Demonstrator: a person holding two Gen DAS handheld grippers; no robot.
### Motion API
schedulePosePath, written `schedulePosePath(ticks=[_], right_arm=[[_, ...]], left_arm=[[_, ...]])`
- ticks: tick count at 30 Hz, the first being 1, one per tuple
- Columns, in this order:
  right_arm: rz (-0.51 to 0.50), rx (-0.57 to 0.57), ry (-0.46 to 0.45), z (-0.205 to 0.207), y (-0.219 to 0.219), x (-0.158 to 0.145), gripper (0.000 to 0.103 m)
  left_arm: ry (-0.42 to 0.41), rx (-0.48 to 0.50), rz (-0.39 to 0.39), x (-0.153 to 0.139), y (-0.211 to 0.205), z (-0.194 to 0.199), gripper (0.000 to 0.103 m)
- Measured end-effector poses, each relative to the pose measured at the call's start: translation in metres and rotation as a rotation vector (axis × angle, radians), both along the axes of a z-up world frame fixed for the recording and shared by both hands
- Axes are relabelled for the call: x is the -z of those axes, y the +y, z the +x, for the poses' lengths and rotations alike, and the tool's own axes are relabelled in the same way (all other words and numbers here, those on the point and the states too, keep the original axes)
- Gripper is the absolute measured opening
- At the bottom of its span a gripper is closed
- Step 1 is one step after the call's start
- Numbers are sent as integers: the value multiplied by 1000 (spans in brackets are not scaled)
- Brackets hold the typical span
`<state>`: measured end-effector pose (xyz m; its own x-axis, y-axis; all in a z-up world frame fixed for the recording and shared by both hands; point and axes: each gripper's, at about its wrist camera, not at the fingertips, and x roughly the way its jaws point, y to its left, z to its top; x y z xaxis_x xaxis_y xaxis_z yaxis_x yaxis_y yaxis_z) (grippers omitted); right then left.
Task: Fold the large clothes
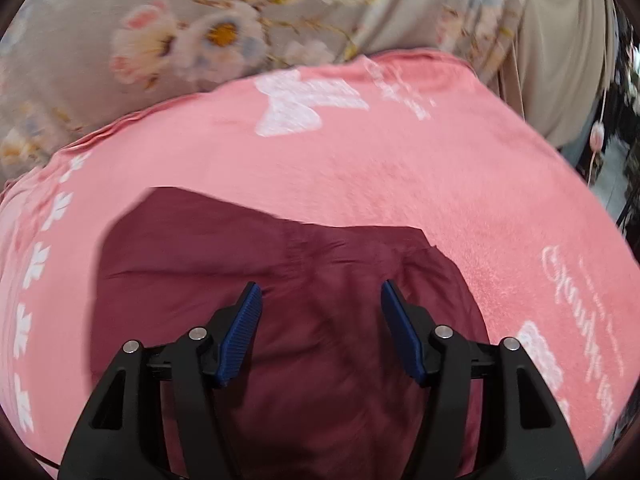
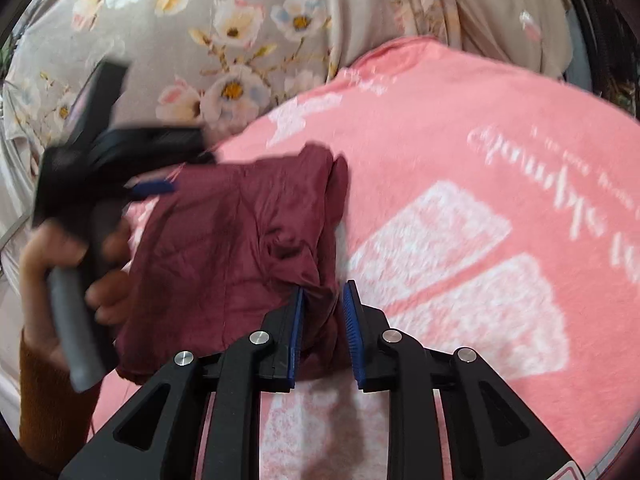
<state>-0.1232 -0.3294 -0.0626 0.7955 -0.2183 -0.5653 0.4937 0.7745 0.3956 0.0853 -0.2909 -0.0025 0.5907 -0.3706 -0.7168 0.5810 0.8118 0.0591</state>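
The maroon garment point(image 2: 240, 240) already lies as a small folded bundle near the pink blanket's point(image 2: 460, 128) near-left part, the left gripper point(image 1: 321, 300) hovering spread and empty, the right gripper point(image 2: 323, 292) parted around its corner, with little apparently left beyond tidying.

Left wrist view sits right behind the left gripper point(image 1: 321, 300), angled down, close over the maroon garment point(image 1: 280, 280) ahead of its fingers, pink blanket point(image 1: 400, 168) beyond, floral sheet point(image 1: 160, 32) at top. Right wrist view sits behind the right gripper point(image 2: 323, 300), also angled down and close, garment point(image 2: 240, 232) ahead and to its left, blanket point(image 2: 480, 120) to its right. Both share garment, blanket, floral sheet point(image 2: 200, 20). Right view also catches the left gripper point(image 2: 156, 188) and the hand point(image 2: 80, 272) holding it, blurred, far left.
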Motion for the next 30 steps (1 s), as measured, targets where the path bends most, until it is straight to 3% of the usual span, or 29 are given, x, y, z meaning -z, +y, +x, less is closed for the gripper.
schedulePosePath(ticks=[4, 8, 12, 20, 30], right_arm=[[-131, 14, -39, 22, 1, -42, 18], [-192, 0, -36, 57, 10, -61, 17], [-203, 16, 35, 98, 6, -48, 17], [-198, 44, 142, 112, 1, -2, 17], [-178, 27, 178, 119, -3, 19, 16]], left_arm=[[-54, -156, -51, -30, 66, -1, 66], [-13, -237, -72, -24, 104, 8, 66], [18, -258, -59, -8, 113, 11, 66], [59, -270, -68, 17, 116, 13, 67], [36, -251, -38, 35, 110, 14, 75]])
